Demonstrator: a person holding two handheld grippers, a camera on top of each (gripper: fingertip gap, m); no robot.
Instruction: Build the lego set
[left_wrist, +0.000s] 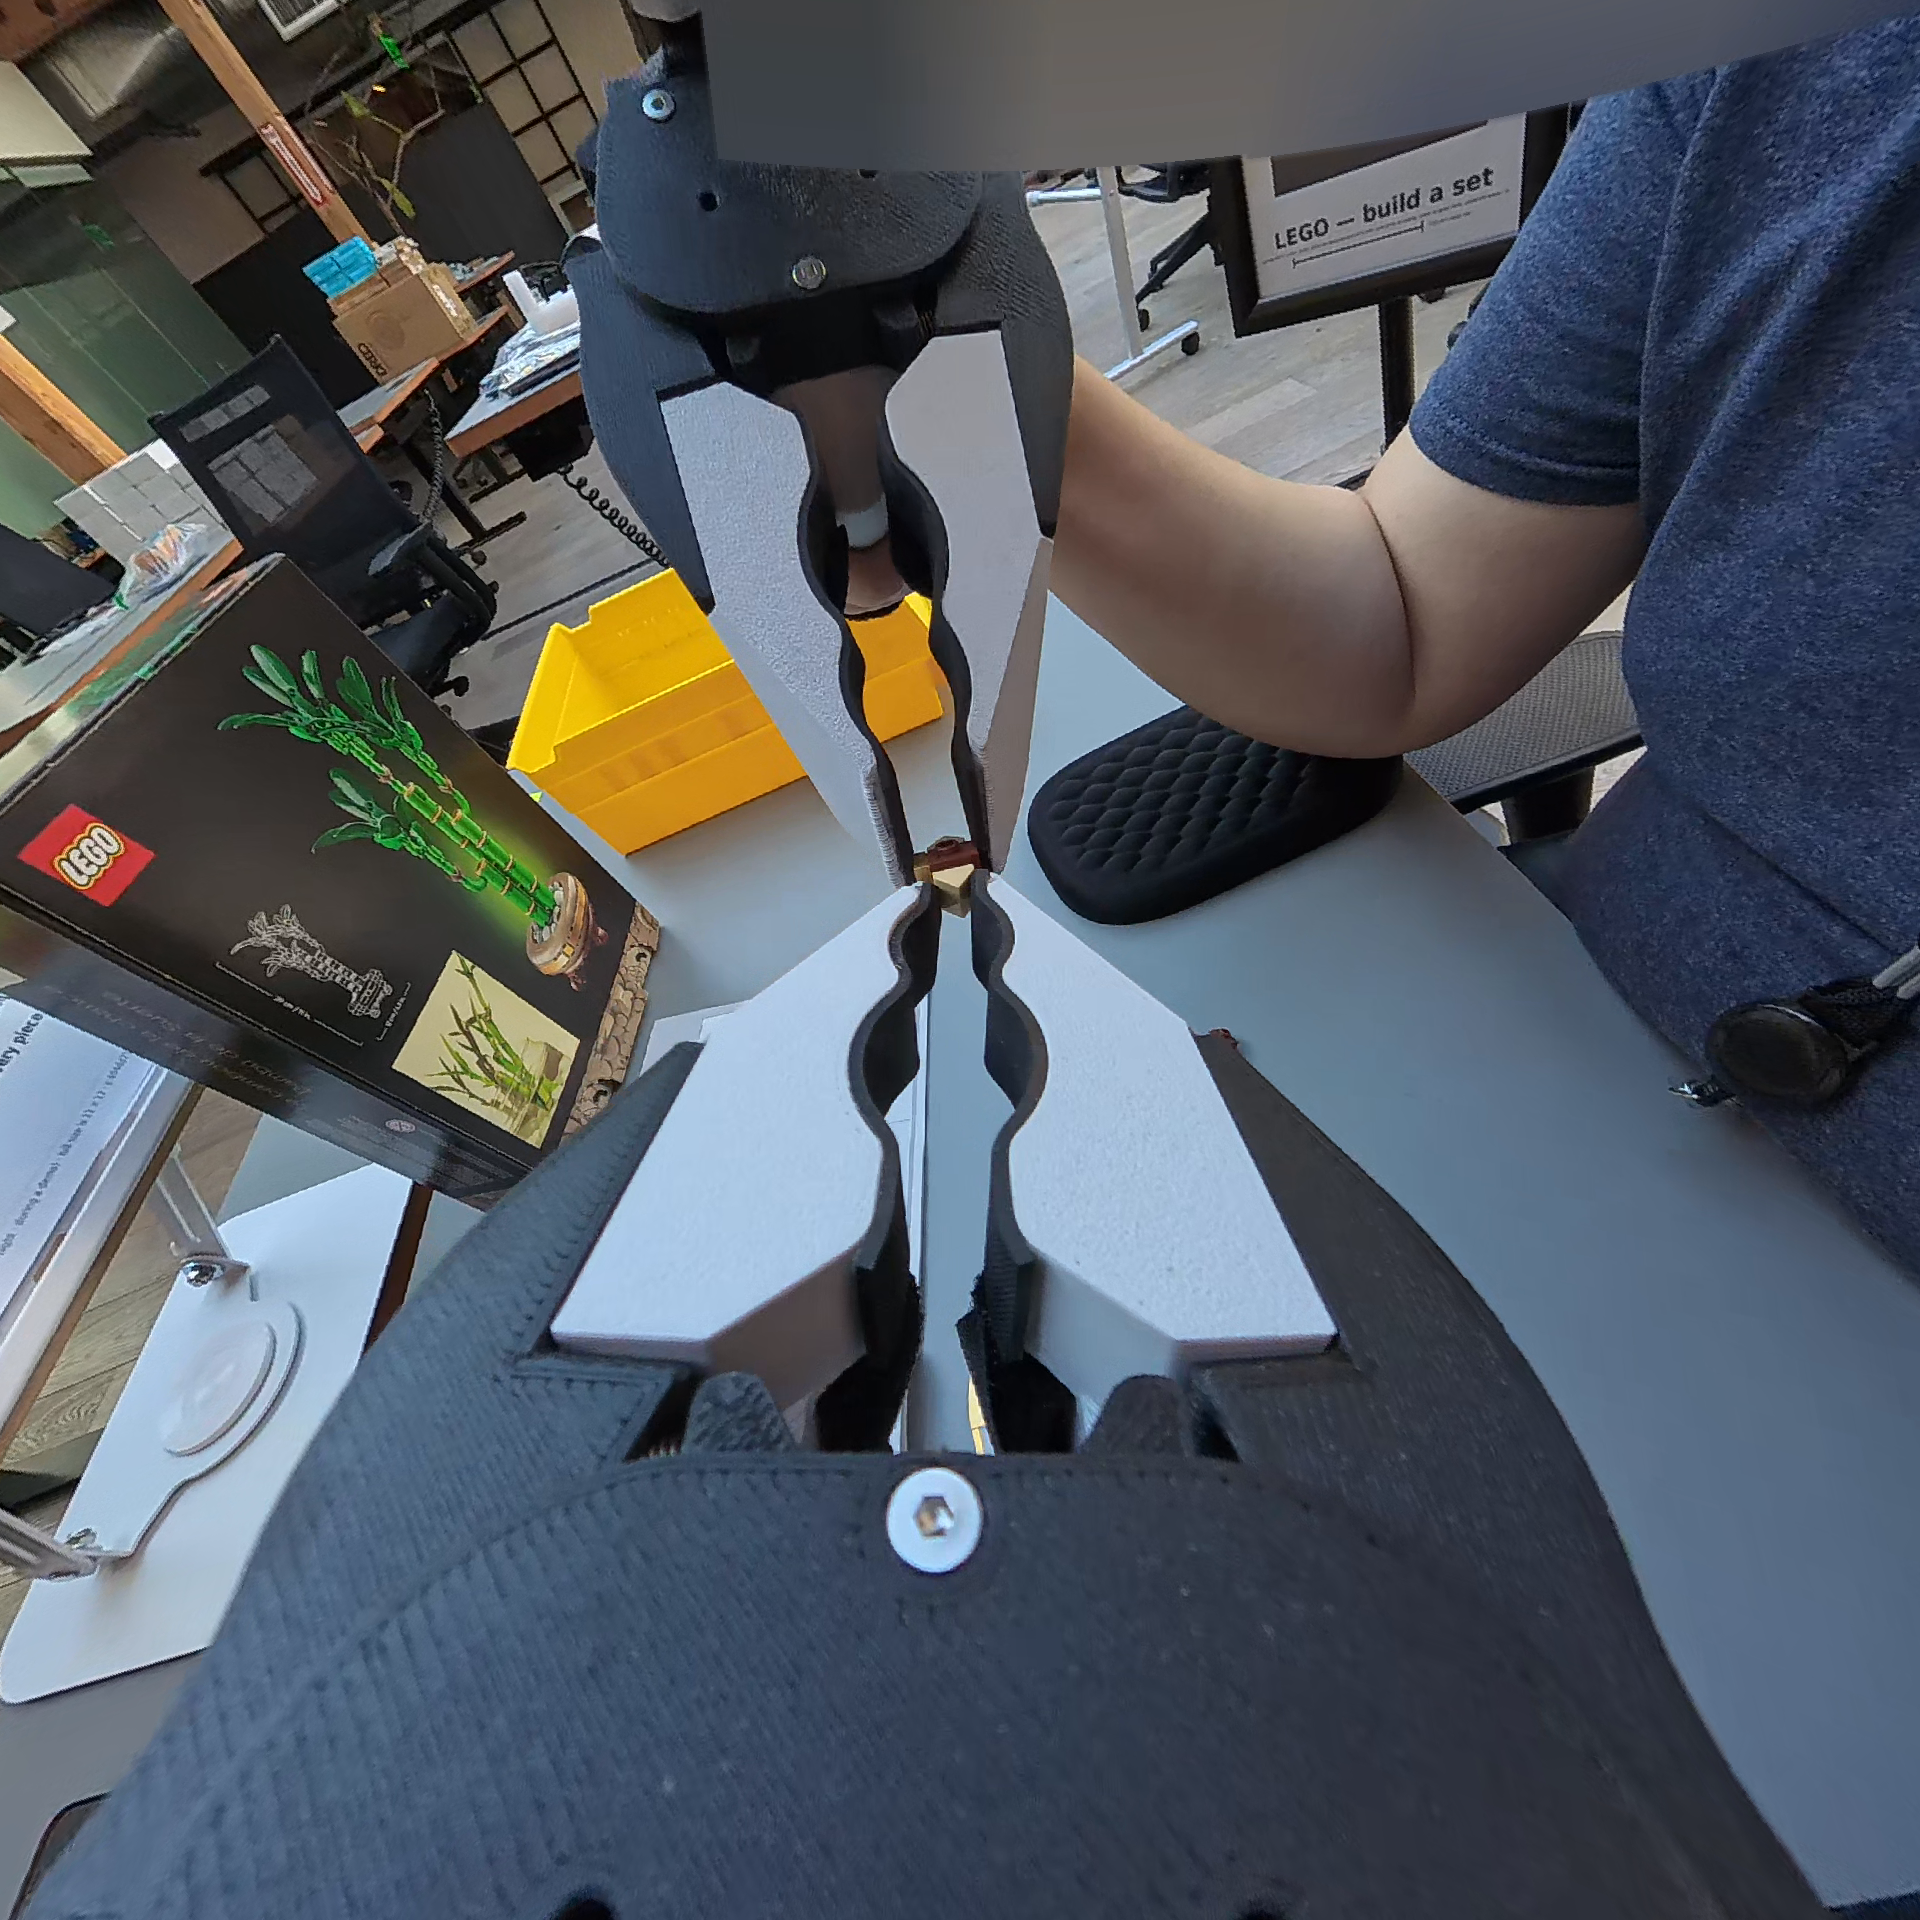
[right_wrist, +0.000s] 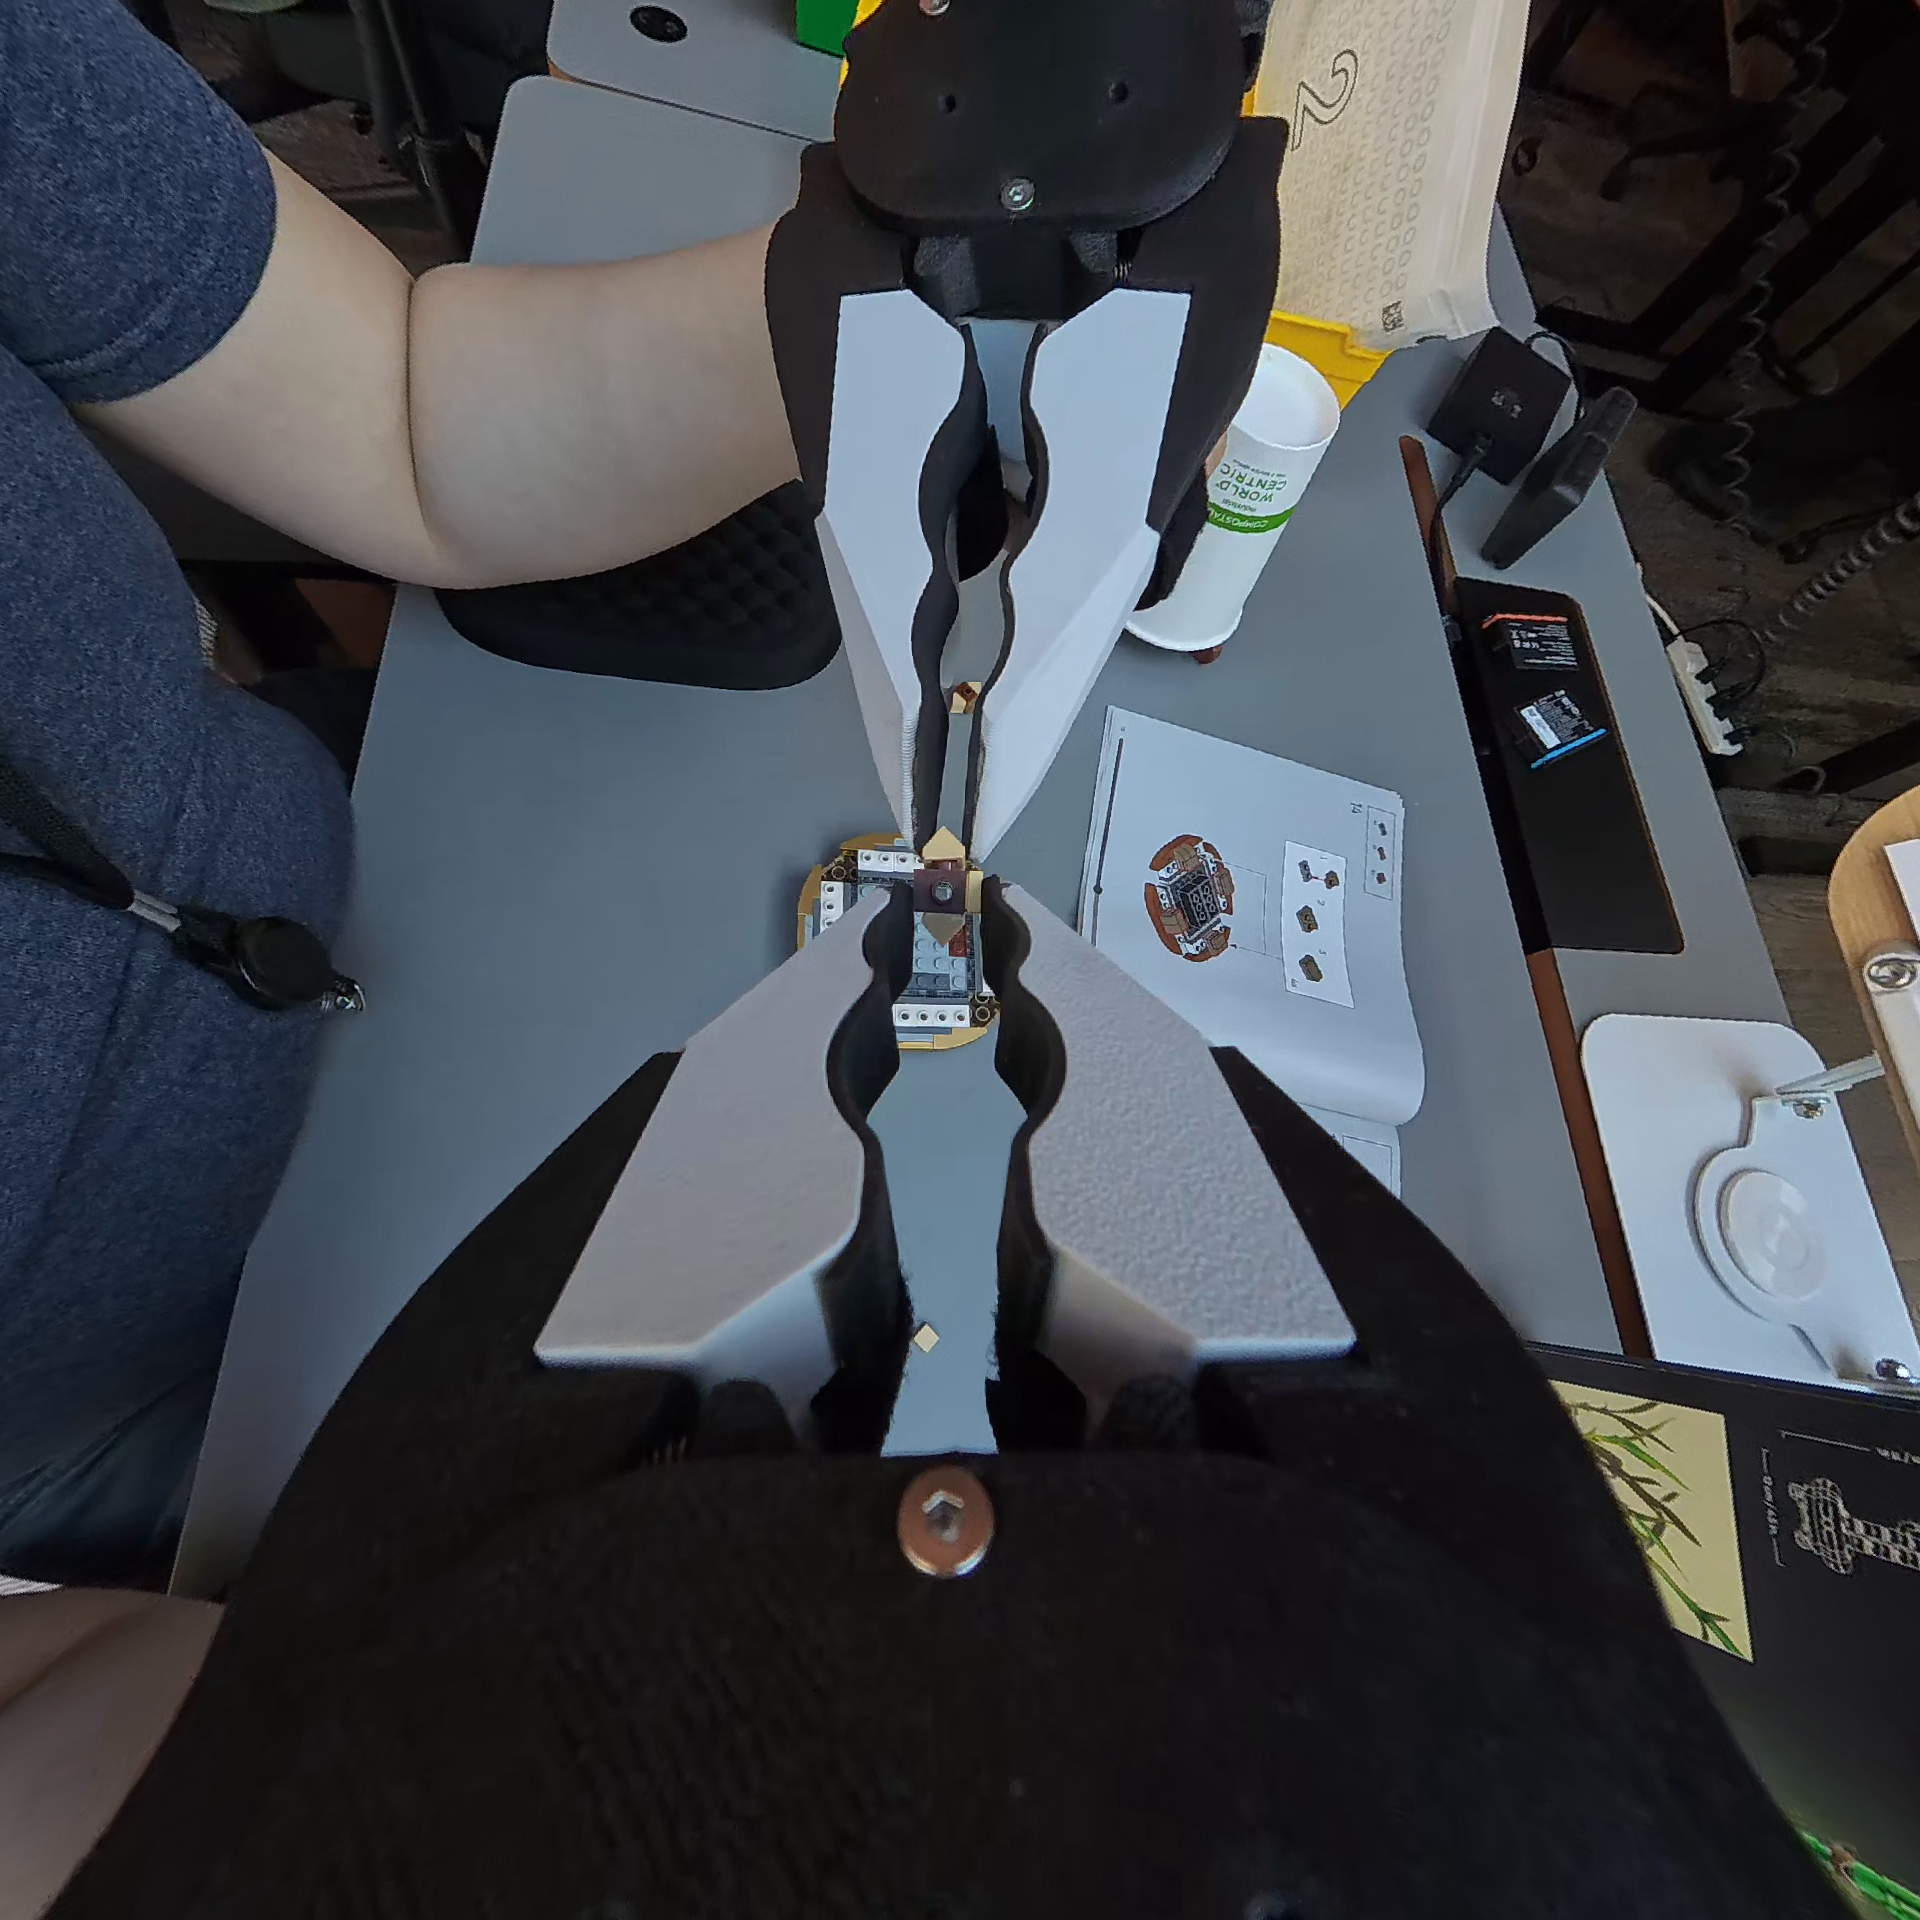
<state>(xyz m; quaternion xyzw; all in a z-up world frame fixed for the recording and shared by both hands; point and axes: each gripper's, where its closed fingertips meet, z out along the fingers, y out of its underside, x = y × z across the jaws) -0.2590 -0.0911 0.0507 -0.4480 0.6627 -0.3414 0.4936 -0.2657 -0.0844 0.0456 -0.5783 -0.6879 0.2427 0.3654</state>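
My left gripper (left_wrist: 948, 906) and my right gripper (left_wrist: 945, 857) meet tip to tip above the grey table. Together they hold a small sub-assembly (left_wrist: 950, 878): a dark brown brick (right_wrist: 940, 890) with tan slope pieces (right_wrist: 943, 844). In the right wrist view my right gripper (right_wrist: 940, 896) is shut on the brown brick, and my left gripper (right_wrist: 943, 847) is shut on the tan piece at its far end. Below them on the table sits the round gold-rimmed base build (right_wrist: 935, 1029) with grey and white bricks, partly hidden by my fingers.
An open instruction booklet (right_wrist: 1247, 904) lies right of the base. A loose tan tile (right_wrist: 925, 1338) and a small brown piece (right_wrist: 964, 694) lie on the table. A paper cup (right_wrist: 1268, 488), a black wrist rest (left_wrist: 1195, 810), a yellow bin (left_wrist: 665, 717) and the set box (left_wrist: 312, 883) stand around. The grippers are tip to tip, or close to it. The round gold-rimmed base build (right_wrist: 935, 1029) is about 20 cm from both grippers' fingertips.
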